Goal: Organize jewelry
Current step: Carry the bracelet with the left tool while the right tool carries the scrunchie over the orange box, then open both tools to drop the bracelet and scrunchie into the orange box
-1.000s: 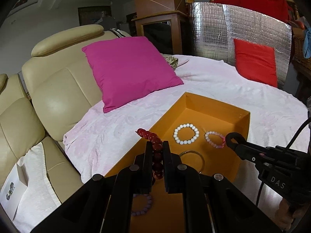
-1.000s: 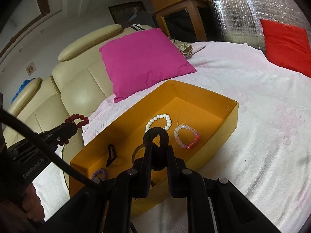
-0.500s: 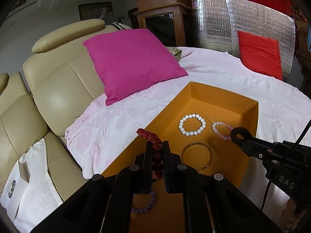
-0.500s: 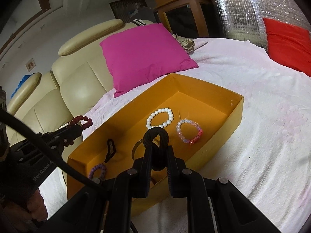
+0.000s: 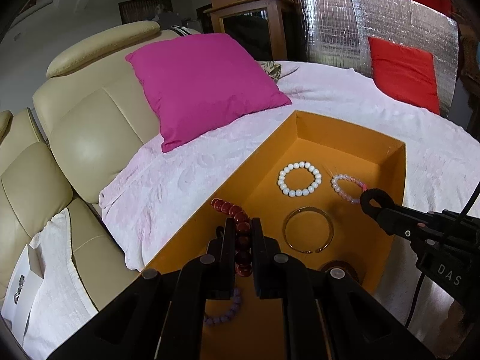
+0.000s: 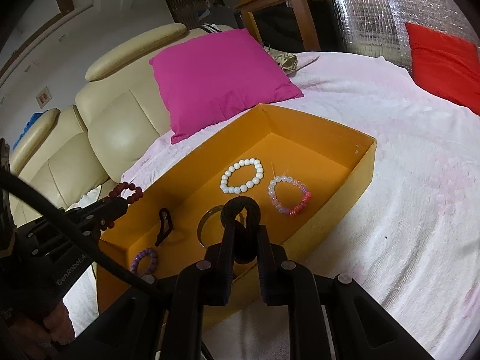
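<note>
The left hand-held gripper (image 5: pixel 242 240) is closed on a string of dark red beads (image 5: pixel 240 228), which runs up between its two fingers and curls out past the tips, above the near left wall of the orange box (image 5: pixel 354 132). The right hand-held gripper (image 6: pixel 243 240) is clamped on a black hair tie (image 6: pixel 240 210), whose loop stands up above its fingertips over the near part of the same box. The box lies on a pale pink bedspread (image 6: pixel 405 180), with its far corner close to a magenta pillow (image 5: pixel 204 84). On the box floor lie a white bead bracelet (image 5: pixel 299 178) and, just beside it, a pink and clear bead bracelet (image 6: pixel 289 195). Nearer the grippers rest a thin gold bangle (image 5: pixel 309 234), a black hair clip (image 6: pixel 164 225) and a small purple bead bracelet (image 6: pixel 144 260) at the near end. A red pillow (image 5: pixel 405 75) leans against a silver foil panel (image 5: pixel 345 24) at the far side of the bed, and cream leather seats (image 5: pixel 75 126) stand on the left.
</note>
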`<move>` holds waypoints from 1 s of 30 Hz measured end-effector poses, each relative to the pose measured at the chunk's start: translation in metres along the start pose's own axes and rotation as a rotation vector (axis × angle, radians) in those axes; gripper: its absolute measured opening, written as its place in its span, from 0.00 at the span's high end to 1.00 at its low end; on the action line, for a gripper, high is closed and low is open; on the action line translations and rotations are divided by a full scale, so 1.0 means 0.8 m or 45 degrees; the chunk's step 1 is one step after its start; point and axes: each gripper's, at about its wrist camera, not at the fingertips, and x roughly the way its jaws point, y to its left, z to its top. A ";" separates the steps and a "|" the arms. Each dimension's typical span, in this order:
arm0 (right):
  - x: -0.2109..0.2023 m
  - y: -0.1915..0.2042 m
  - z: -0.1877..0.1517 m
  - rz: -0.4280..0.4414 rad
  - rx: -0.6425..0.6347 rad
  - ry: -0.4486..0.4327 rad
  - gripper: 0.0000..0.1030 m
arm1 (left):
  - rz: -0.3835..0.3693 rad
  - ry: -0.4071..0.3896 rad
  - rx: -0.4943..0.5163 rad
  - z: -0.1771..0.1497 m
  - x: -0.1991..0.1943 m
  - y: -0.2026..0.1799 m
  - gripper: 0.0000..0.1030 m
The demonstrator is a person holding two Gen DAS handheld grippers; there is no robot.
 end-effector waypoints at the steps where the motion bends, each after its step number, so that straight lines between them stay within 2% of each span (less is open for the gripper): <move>1: 0.001 0.000 0.000 0.000 0.001 0.004 0.85 | 0.001 0.005 0.002 -0.001 0.002 0.000 0.91; 24: 0.011 -0.003 0.005 -0.044 0.001 -0.017 0.83 | 0.031 0.067 0.049 -0.013 0.024 -0.011 0.90; 27: 0.012 -0.005 0.006 -0.039 0.014 -0.018 0.80 | 0.038 0.068 0.057 -0.013 0.025 -0.012 0.90; 30: 0.011 -0.005 0.007 -0.028 0.009 -0.016 0.72 | 0.045 0.067 0.063 -0.012 0.025 -0.012 0.84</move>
